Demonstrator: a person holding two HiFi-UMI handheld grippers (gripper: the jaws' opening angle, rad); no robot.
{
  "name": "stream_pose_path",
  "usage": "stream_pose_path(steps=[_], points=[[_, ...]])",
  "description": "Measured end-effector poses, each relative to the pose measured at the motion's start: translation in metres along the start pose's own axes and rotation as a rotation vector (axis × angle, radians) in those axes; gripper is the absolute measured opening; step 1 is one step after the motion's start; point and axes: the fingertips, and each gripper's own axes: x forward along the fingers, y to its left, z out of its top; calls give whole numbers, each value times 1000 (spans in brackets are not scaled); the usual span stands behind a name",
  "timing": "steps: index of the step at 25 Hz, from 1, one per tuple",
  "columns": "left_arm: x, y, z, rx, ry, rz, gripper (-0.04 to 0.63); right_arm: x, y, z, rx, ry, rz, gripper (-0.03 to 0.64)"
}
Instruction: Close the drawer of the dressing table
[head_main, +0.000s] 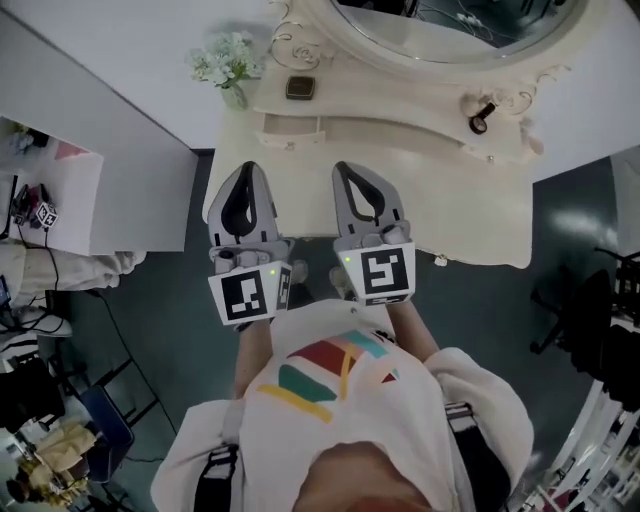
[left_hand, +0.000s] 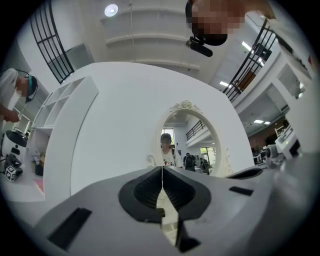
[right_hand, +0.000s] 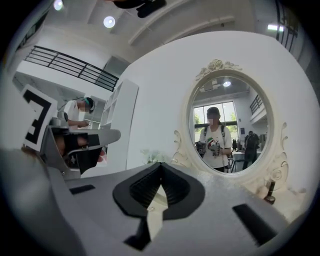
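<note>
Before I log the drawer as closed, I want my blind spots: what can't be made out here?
Drawer front: head view, hidden under the dressing table top and behind the left claw and right claw; open or shut unclear.
That top: both gripper views, mostly blocked by each claw's own body.
Mirror: head view, cut by top edge.
Small dark square item: head view, too small to identify.

Cream painted dressing table (head_main: 440, 215) shows a smooth, satin top. Its carved oval mirror frame (right_hand: 217, 65) wears the same soft-sheen paint around glossy mirror glass (right_hand: 240, 95). Left gripper (head_main: 248, 166) and right gripper (head_main: 345, 166) look like matt grey plastic, with black ribbed pads (right_hand: 145, 187). White striped sweatshirt (head_main: 340, 420) is soft cloth, and the dark floor (head_main: 575, 225) carries a dull shine.
</note>
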Motion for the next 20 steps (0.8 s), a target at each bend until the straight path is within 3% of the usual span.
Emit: stream_pose_path(steps=[8,20], points=[[27,8,-5,-1,-2,-138,8,8,-10,2,43,0,-183,0],[43,26,-34,-24,42,-236,8,33,2,-12,74,30,-286,0]])
